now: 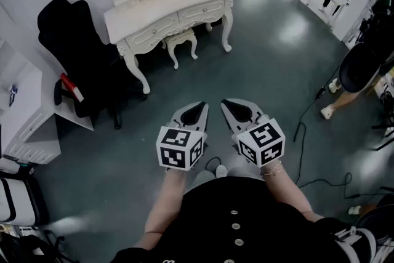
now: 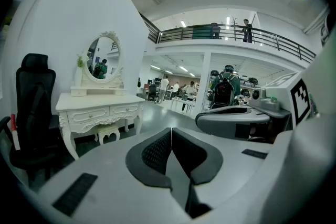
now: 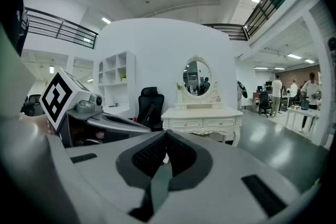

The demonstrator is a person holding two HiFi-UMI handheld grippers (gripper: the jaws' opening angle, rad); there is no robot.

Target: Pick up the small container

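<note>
Facing vanity table (image 1: 175, 0), hand-held grippers (image 1: 202, 108) (image 1: 225, 103) closed

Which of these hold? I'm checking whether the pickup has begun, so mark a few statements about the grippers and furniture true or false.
The left gripper and right gripper are both shut. True.
The right gripper holds a small container. False: nothing sits between its jaws.
A black chair stands beside the white dressing table. True.
The stool stands out on open floor. False: it is tucked under the table.
</note>
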